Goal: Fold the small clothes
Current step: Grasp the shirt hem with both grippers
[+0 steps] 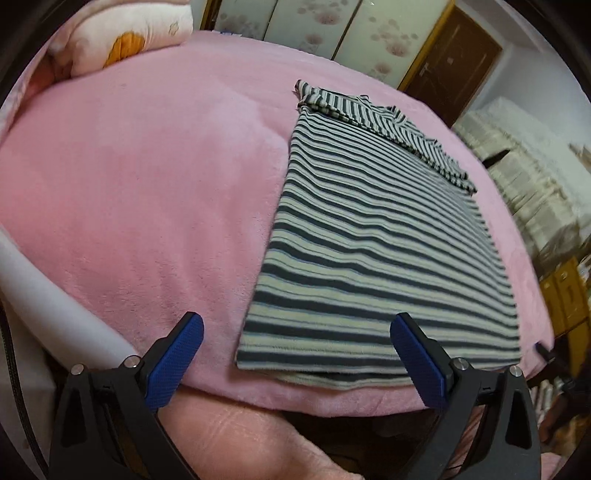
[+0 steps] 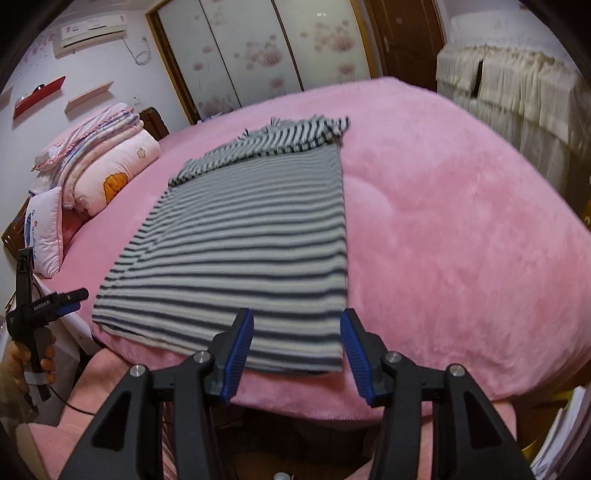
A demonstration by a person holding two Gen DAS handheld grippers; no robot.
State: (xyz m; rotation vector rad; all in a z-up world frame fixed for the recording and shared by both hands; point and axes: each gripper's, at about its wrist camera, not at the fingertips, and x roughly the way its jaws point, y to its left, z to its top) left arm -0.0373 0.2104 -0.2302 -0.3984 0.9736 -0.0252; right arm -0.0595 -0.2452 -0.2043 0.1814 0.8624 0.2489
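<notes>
Striped garment (image 1: 373,236) lies on pink blanket (image 1: 147,184), seemingly folded, jaws apart.

1. A pink plush blanket (image 2: 461,229) covers the bed.
2. Folded quilts (image 2: 110,162), pink and white with an orange cartoon print, are stacked at the head of the bed; a small white pillow (image 2: 44,236) leans beside them.
3. A wardrobe with flower-printed sliding doors (image 2: 258,51) stands behind the bed.
4. A dark brown door (image 1: 454,70) is next to it.
5. An air conditioner (image 2: 92,35) hangs on the wall, above a red shelf (image 2: 38,96) and a pale shelf (image 2: 88,98).
6. A cream fringed cover (image 2: 517,85) drapes furniture beside the bed.
</notes>
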